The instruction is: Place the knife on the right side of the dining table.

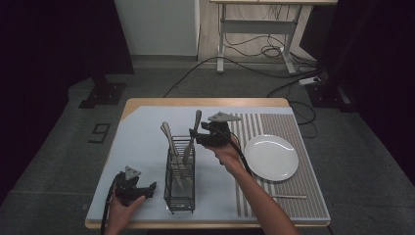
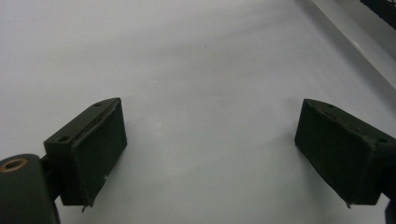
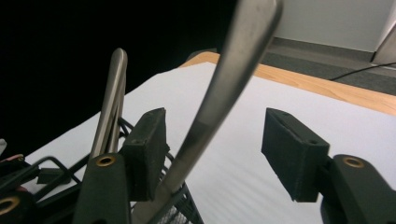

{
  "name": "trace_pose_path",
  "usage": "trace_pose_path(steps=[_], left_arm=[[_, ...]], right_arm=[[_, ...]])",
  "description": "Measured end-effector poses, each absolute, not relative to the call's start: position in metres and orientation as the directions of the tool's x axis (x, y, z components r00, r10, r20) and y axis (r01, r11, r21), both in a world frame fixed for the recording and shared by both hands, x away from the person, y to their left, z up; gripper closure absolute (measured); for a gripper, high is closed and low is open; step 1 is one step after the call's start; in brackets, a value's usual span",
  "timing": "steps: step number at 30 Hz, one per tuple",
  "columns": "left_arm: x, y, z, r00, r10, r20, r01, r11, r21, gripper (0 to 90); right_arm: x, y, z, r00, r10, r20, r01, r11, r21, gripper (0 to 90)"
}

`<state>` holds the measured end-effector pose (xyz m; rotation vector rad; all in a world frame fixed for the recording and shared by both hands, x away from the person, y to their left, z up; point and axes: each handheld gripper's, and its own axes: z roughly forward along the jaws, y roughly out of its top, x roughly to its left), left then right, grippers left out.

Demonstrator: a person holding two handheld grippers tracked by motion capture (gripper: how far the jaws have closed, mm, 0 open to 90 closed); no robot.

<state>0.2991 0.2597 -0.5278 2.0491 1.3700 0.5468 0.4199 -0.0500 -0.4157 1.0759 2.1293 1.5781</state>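
Right gripper (image 1: 195,135) has its jaws wide around a knife (image 3: 219,93) handle in the rack (image 1: 179,196). Left gripper (image 1: 147,188) sits wide open near the counter's (image 1: 147,105) front-left corner.

We see a wire caddy (image 1: 179,180) of thin dark metal rods, matt in finish. The cutlery handles (image 3: 233,74) standing in it look like brushed steel, smooth with a soft sheen. The plate (image 1: 271,157) is white and glossy, like glazed ceramic. The table edge (image 1: 205,102) shows pale wood. A smooth, matt light-grey mat (image 1: 142,142) covers most of it, and beside it lies a striped mat (image 1: 303,196) that looks woven. We find the left gripper (image 2: 210,149) and the right gripper (image 3: 212,149) in matt black plastic, with brass-coloured inserts.
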Motion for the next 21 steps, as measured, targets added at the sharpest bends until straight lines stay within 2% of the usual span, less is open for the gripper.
trace_pose_path(steps=[10, 21], left_arm=[[0.2992, 0.2598, -0.5277, 0.380, 0.925, 0.006, 0.675, -0.282, 0.682, 8.6], [0.2992, 0.2597, -0.5278, 0.379, 0.925, 0.005, 0.674, -0.280, 0.683, 8.5]], right_arm=[[0.4256, -0.0468, -0.4179, -0.742, 0.644, 0.186, 0.373, 0.165, 0.913, 68.0], [0.4213, -0.0521, -0.4137, -0.743, 0.630, 0.224, 0.390, 0.137, 0.911, 74.9]])
